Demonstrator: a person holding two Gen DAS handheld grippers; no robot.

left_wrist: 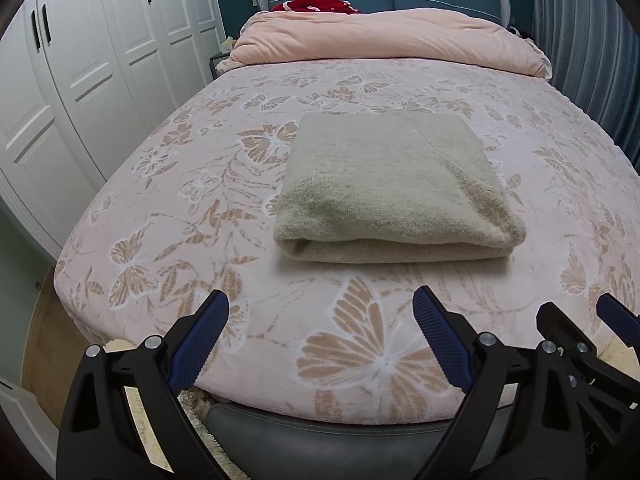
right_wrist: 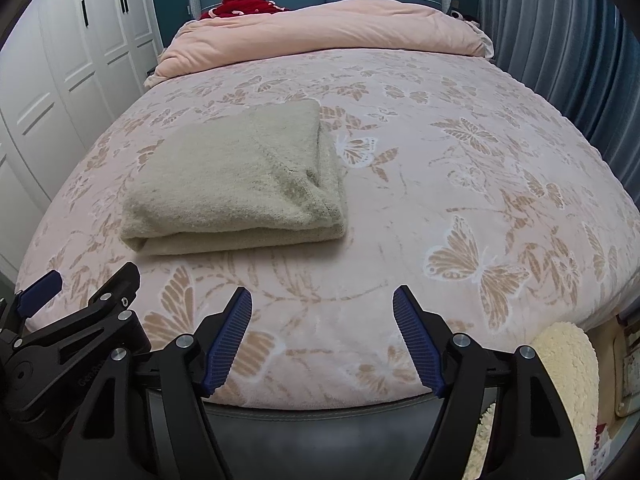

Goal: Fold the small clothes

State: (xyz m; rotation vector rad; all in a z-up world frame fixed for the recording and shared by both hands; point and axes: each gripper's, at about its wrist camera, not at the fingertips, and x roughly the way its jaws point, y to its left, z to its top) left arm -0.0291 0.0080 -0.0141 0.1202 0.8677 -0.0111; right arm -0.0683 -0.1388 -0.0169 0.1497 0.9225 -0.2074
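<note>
A beige knitted garment (left_wrist: pixel 392 188) lies folded into a thick rectangle on the pink butterfly-print bed (left_wrist: pixel 200 200). It also shows in the right wrist view (right_wrist: pixel 236 184), left of centre. My left gripper (left_wrist: pixel 320 304) is open and empty, hovering over the bed's near edge, short of the garment. My right gripper (right_wrist: pixel 322 300) is open and empty, also over the near edge, to the right of the garment. The right gripper shows at the lower right of the left wrist view (left_wrist: pixel 576 312); the left gripper shows at the lower left of the right wrist view (right_wrist: pixel 80 284).
A rolled pink duvet (left_wrist: pixel 384 40) lies across the head of the bed, with red cloth (left_wrist: pixel 316 0) behind it. White wardrobe doors (left_wrist: pixel 80 60) stand left, grey-blue curtains (left_wrist: pixel 592 60) right. A cream fluffy rug (right_wrist: pixel 568 364) lies on the floor at the bed's foot.
</note>
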